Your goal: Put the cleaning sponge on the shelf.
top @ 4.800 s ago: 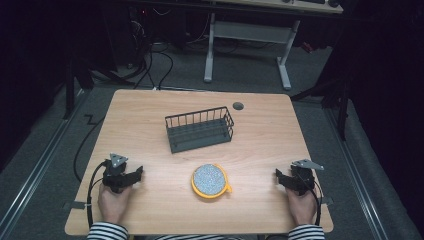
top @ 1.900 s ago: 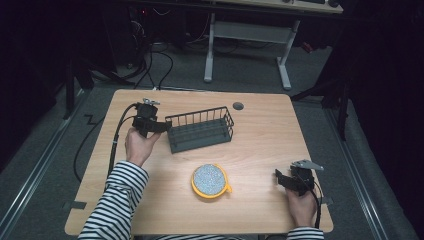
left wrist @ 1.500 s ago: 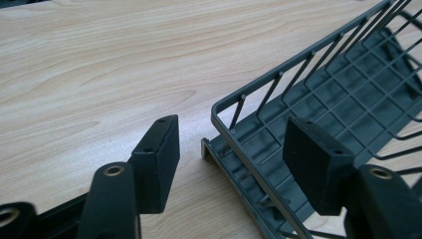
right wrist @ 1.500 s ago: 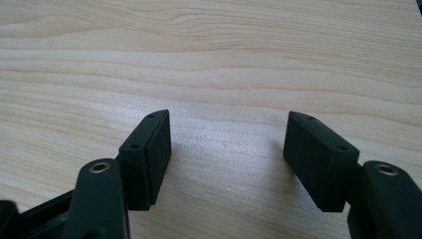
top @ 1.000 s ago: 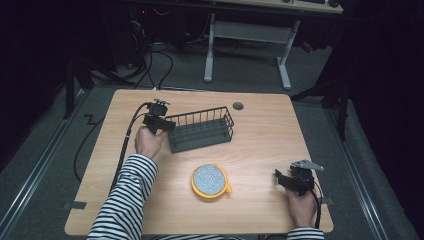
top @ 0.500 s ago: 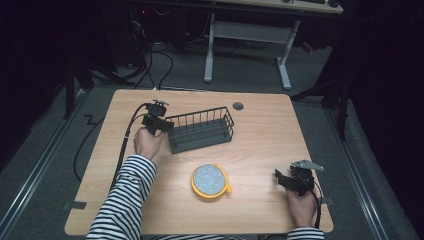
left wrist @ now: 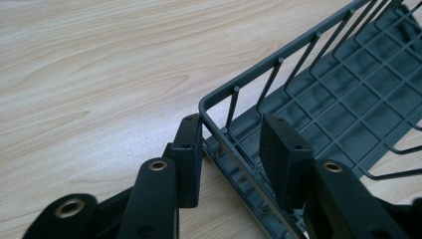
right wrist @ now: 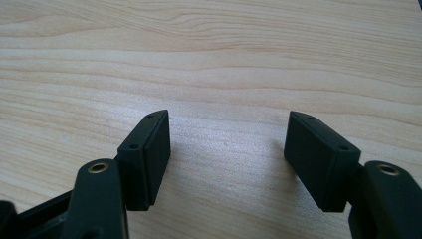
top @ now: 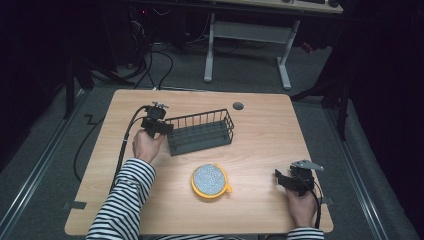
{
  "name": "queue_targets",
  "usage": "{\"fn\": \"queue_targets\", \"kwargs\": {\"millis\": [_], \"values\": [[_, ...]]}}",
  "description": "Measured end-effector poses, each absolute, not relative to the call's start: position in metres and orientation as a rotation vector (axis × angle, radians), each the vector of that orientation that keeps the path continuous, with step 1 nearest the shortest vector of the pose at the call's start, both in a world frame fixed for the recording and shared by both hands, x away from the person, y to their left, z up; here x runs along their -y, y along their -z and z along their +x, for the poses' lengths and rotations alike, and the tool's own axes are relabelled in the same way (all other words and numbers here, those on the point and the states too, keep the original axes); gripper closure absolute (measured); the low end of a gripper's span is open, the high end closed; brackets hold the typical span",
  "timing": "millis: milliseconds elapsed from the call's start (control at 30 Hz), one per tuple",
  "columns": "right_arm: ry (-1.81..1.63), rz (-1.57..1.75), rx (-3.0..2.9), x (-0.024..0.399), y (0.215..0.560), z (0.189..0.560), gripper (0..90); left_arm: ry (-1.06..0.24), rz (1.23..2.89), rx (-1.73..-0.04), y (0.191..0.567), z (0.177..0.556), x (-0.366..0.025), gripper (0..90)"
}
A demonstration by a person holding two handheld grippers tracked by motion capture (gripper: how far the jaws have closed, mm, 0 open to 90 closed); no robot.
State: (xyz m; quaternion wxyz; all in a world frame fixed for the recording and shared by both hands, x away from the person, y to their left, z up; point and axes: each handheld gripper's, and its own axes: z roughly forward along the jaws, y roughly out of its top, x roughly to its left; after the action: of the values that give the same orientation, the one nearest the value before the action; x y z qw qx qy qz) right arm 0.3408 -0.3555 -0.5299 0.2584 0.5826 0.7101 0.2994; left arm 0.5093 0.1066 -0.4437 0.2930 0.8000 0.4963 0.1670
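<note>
**Tongs status: left set clamped on basket corner, right set idle**

Left gripper (top: pixel 161 126) sits at about 10 o'clock on the table (top: pixel 260 130), with its jaws clenched across the near corner of the wire basket (top: pixel 200 132); the left gripper view shows one pad outside the rim wire and the other inside the basket wall (left wrist: pixel 259 99), the corner wire running between them. The jaws have just been closing, and the wire is now pinched between the pads. Right gripper (top: pixel 287 179) rests at about 4 o'clock, well apart from the basket; its jaws stand released over bare wood in the right gripper view (right wrist: pixel 226 164), with nothing between them.

Progress, as judged from the frames: the grasp on the basket appears complete; any lift, drag or turn of the basket remains to be done (the basket rests flat on the table). The right hand has no part in the work yet.

Containers: the wire basket lies just left of centre, long side roughly across the table, and its grid floor is empty; a round yellow-rimmed dish (top: pixel 211 180) stands near 6 o'clock, apart from the basket, with a speckled blue-grey surface inside; whether that is a lid, an insert or contents cannot be told.
</note>
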Motion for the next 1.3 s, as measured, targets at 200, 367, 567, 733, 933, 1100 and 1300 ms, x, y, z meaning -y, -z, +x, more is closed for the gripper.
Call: {"fn": "queue_targets", "kwargs": {"millis": [200, 367, 567, 733, 933, 1100, 1300], "values": [[-0.812, 1.579, -1.925, 0.355, 0.530, 0.341, 34.9, -0.434, 2.122, -1.306, 0.445, 0.502, -0.107, 61.7], [-0.812, 1.579, -1.925, 0.355, 0.530, 0.341, 34.9, -0.438, 2.123, -1.300, 0.445, 0.498, -0.107, 61.6], [-0.811, 1.579, -1.925, 0.355, 0.530, 0.341, 34.9, -0.442, 2.131, -1.288, 0.444, 0.490, -0.105, 61.5], [-0.812, 1.579, -1.926, 0.355, 0.530, 0.341, 34.9, -0.428, 2.116, -1.295, 0.445, 0.483, -0.106, 61.4], [-0.813, 1.580, -1.924, 0.356, 0.530, 0.341, 34.9, -0.428, 2.123, -1.290, 0.445, 0.476, -0.105, 60.9], [-0.814, 1.581, -1.925, 0.356, 0.530, 0.341, 34.9, -0.400, 2.104, -1.294, 0.445, 0.473, -0.107, 59.2], [-0.817, 1.579, -1.926, 0.356, 0.530, 0.341, 34.6, -0.390, 2.075, -1.301, 0.444, 0.472, -0.110, 45.8]]}}
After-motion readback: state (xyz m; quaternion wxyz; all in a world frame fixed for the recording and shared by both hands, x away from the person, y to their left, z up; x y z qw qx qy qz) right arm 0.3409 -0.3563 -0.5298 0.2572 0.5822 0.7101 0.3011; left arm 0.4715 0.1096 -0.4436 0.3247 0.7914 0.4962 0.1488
